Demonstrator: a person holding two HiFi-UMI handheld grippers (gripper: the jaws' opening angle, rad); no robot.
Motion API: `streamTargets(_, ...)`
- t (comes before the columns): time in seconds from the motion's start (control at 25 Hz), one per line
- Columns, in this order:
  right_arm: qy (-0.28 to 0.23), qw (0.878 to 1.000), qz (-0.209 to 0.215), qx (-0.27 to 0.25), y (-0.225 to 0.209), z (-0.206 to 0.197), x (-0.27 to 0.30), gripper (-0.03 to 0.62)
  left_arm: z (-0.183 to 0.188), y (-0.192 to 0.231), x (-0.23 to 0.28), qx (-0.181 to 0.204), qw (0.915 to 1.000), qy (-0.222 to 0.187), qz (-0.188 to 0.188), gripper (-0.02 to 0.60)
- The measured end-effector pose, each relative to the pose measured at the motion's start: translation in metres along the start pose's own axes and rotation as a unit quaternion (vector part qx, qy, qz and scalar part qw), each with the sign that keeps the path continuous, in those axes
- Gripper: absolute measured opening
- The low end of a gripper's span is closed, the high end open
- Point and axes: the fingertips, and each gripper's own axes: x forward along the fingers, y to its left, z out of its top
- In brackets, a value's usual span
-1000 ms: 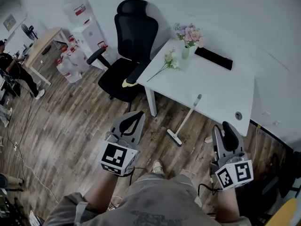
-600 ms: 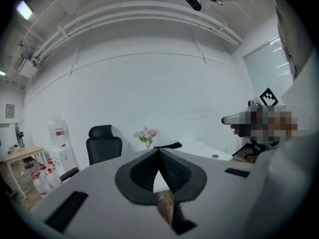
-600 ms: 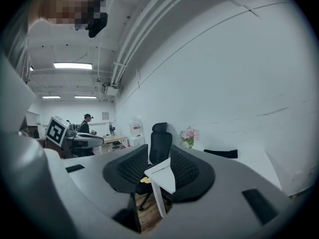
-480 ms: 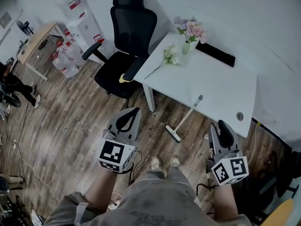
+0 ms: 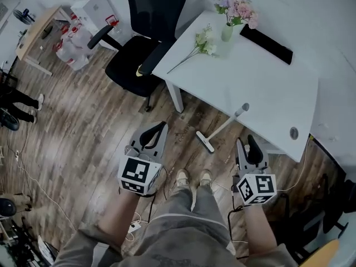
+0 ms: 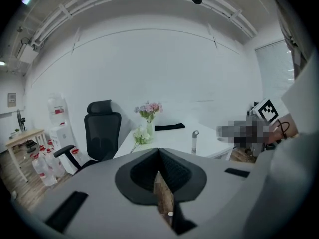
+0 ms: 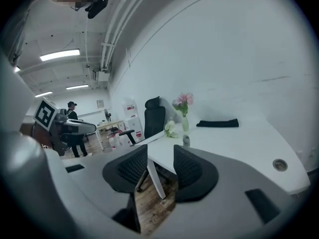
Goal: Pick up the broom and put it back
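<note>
The small broom with a pale straight handle and a flat light head (image 5: 221, 128) stood on the brown wood-plank floor (image 5: 83, 132), its head down on the boards and the top of its handle leaning against the near edge of the white rectangular table (image 5: 267, 93). Both grippers hung in front of the person, short of the broom and apart from it. The left gripper (image 5: 157, 131) pointed toward the floor left of the broom head; its dark ribbed jaws met at the tips with nothing between them. The right gripper (image 5: 249, 142) sat nearer the broom, to the right of its head, with its jaws standing a moderate way apart and only floor and a table leg visible through the gap. On the tabletop stood a pale green vase of pink flowers (image 5: 227, 31), just beside a loose sprig of white flowers (image 5: 203, 42) and a flat black oblong item (image 5: 266, 44). A black high-backed office chair (image 5: 146, 32) stood at the table's left end.
</note>
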Motion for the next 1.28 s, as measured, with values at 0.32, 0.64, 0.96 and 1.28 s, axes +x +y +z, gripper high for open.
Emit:
streamTargets(0.32, 0.098, 0.995, -0.017, 0.023, -0.036, -0.144, 0.071, 0.204, -0.091, 0.008, 0.054, -0.032, 0.9987, 0.037, 0.015, 0.017)
streamTargets(0.64, 0.136, 0.990, -0.039, 0.026, -0.074, -0.254, 0.148, 0.224, -0.198, 0.015, 0.107, -0.083, 0.9938, 0.072, 0.022, 0.017)
streamTargets(0.96, 0.138, 0.989, -0.043, 0.018, -0.095, -0.312, 0.201, 0.224, -0.269, 0.025, 0.145, -0.090, 0.9916, 0.087, 0.032, 0.017)
streamTargets(1.28, 0.108, 0.993, -0.043, 0.000, -0.100, -0.324, 0.218, 0.146, -0.303, 0.024, 0.159, -0.085, 0.9917, 0.088, 0.038, 0.017)
